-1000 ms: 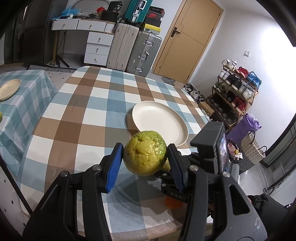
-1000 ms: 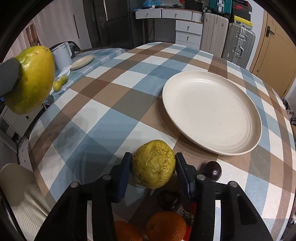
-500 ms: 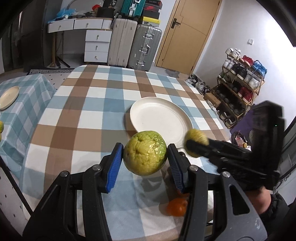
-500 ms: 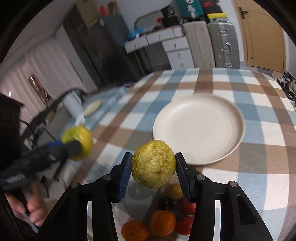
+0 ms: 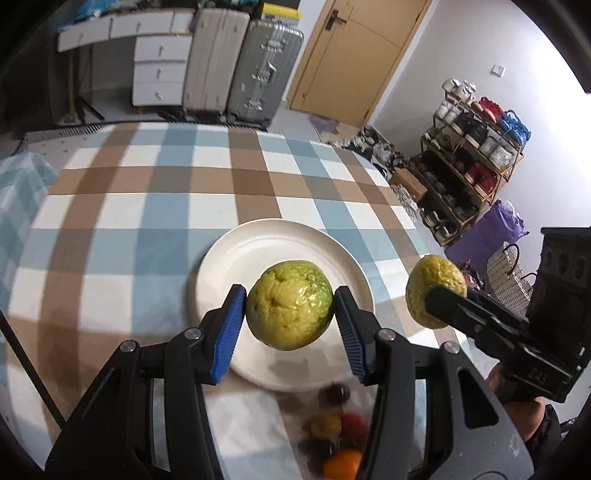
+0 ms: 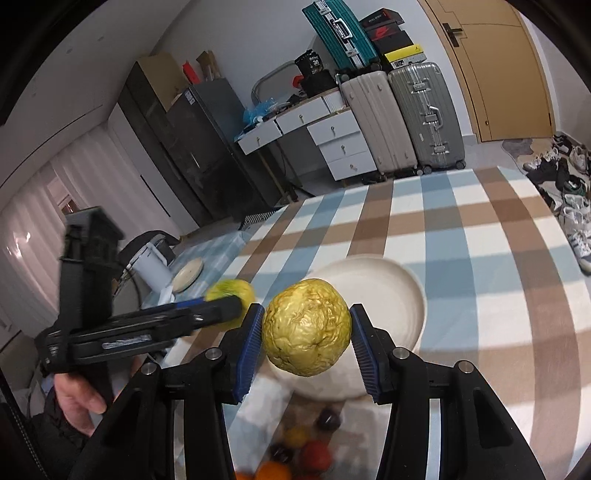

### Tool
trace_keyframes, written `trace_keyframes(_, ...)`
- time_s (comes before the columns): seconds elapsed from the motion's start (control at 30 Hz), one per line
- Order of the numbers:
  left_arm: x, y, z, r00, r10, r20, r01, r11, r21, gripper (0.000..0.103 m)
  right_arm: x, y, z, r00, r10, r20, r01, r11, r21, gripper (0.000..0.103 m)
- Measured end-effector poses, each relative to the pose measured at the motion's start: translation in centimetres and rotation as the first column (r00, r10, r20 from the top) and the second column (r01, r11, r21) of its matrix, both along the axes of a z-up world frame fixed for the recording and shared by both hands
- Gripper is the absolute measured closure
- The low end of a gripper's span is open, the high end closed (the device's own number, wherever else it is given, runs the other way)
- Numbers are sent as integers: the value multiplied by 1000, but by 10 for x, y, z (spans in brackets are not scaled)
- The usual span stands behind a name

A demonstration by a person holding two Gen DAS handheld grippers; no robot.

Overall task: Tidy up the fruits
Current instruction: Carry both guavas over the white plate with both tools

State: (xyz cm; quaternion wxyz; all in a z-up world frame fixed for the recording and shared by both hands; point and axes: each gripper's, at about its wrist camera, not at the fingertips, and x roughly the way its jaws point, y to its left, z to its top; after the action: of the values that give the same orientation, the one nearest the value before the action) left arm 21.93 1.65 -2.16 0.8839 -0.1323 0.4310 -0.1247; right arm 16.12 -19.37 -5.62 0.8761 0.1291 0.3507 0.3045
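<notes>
We logged two guavas aloft over one cream plate (image 5: pixel 258 240): the green guava (image 5: pixel 289 304) pinched between our left gripper's (image 5: pixel 289 314) blue pads, the yellow guava (image 6: pixel 306 326) clamped in our right gripper (image 6: pixel 306 332). Small fruits (image 5: pixel 332 424) below were blurred, perhaps five or six.

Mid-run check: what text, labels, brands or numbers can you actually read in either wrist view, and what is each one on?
"36" on the black box atop the white drawers.
White print on the left gripper's body in the right wrist view: blurred, unreadable.
Raised lettering on the right gripper's body in the left wrist view: too small to read.
Red-and-black box on the suitcases: a logo, unreadable.
</notes>
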Motion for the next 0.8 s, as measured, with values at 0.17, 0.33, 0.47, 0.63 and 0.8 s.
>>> trace_keyframes(0.17,58,-1,-22,998,-23,-52,22,1000,-13,56,42,6,-11,1000,19,-14,-20,999,-27,55)
trace_keyframes(0.33,93,-6,-40,995,-52,-90,53,999,10,56,82,17,-36,998,24,-62,-29,996,-84,55)
trace_keyframes(0.47,114,-6,-55,993,-36,-112,38,999,18,56,100,26,-53,996,27,-80,-38,990,-134,55)
trace_keyframes(0.63,125,-8,-68,991,-53,-126,53,999,0,56,112,35,-71,994,29,-104,-47,983,-175,55)
trace_keyframes(0.8,126,-8,-72,992,-41,-123,42,999,2,56,119,44,-83,991,17,-132,-44,979,-199,55)
